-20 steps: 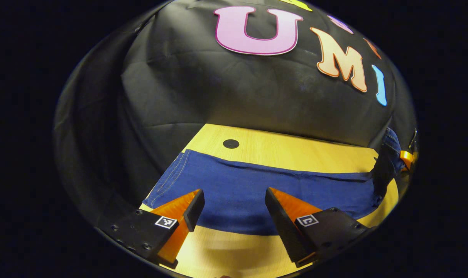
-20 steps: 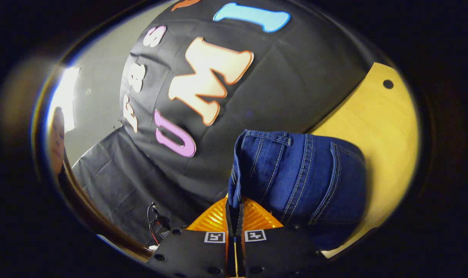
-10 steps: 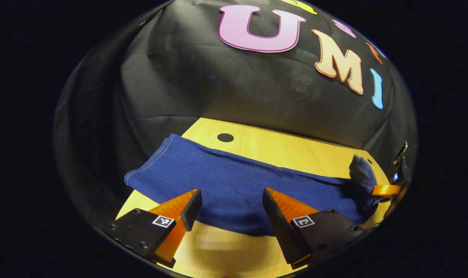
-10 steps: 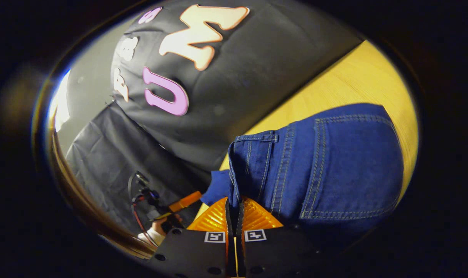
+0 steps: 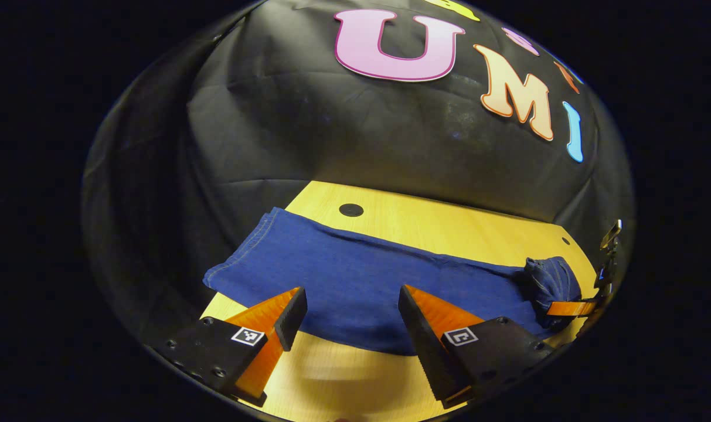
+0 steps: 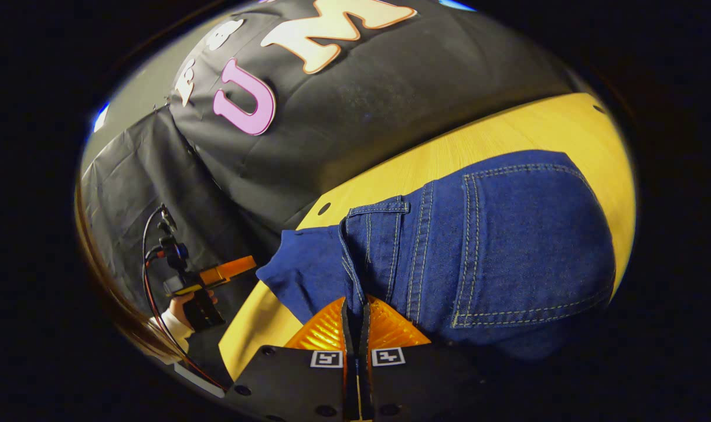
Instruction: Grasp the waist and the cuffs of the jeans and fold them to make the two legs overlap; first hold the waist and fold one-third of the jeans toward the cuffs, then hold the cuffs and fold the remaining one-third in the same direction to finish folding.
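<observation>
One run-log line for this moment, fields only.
stage: waist fold | right gripper: shut on jeans waist | left gripper: open above legs | table

Your table (image 5: 449, 225) is pale yellow wood with a small dark round hole (image 5: 350, 210) near its far edge. The jeans (image 5: 361, 281) lie directly on it, stretched out flat just nearer than that hole, with bare wood beyond the hole up to the wall.
</observation>
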Motion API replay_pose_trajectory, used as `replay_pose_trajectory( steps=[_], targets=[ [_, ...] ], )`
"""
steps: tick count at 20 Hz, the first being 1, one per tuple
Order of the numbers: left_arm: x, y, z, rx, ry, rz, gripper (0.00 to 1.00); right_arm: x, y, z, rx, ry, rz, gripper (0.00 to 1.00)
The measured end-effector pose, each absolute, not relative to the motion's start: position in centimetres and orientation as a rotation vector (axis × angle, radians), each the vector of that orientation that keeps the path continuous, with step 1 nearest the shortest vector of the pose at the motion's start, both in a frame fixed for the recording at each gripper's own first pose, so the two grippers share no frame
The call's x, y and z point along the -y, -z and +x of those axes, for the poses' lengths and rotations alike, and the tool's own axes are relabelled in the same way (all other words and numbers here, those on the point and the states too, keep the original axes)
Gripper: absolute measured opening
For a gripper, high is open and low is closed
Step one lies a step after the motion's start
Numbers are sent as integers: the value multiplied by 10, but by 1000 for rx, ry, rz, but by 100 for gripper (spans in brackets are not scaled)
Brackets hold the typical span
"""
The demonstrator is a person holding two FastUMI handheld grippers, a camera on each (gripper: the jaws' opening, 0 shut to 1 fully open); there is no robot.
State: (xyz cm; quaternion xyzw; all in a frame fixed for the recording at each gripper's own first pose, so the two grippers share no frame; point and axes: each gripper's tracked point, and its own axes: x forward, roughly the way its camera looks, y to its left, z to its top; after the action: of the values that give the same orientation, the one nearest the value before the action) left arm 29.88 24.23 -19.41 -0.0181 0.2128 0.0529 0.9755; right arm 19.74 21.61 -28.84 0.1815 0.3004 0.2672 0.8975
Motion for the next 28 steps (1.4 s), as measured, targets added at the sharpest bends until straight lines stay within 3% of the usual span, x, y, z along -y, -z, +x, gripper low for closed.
replay_pose_trajectory(
  steps=[5, 14, 17, 18, 19, 22, 25, 26, 28],
  targets=[
    [-256, 194, 292, -433, -160, -37, 95, -178, 287, 192, -638, -532, 277, 2],
    [-291, 228, 272, -545, -274, -41, 95, -101, 272, 186, -658, -386, 170, 5],
    [-305, 244, 265, -591, -311, -40, 96, -102, 271, 182, -656, -382, 171, 11],
    [-306, 245, 268, -584, -318, -41, 96, -106, 267, 179, -653, -402, 186, 17],
    [-307, 245, 269, -582, -322, -37, 96, -115, 266, 177, -654, -430, 216, 31],
    [-314, 250, 269, -601, -318, -28, 95, -120, 259, 171, -646, -437, 237, 89],
    [-313, 258, 273, -621, -296, -30, 95, -116, 240, 169, -605, -408, 257, 98],
    [-313, 263, 274, -629, -291, -32, 95, -111, 230, 171, -583, -390, 267, 94],
    [-312, 268, 275, -649, -286, -45, 96, -98, 211, 176, -538, -337, 282, 98]
  ],
)
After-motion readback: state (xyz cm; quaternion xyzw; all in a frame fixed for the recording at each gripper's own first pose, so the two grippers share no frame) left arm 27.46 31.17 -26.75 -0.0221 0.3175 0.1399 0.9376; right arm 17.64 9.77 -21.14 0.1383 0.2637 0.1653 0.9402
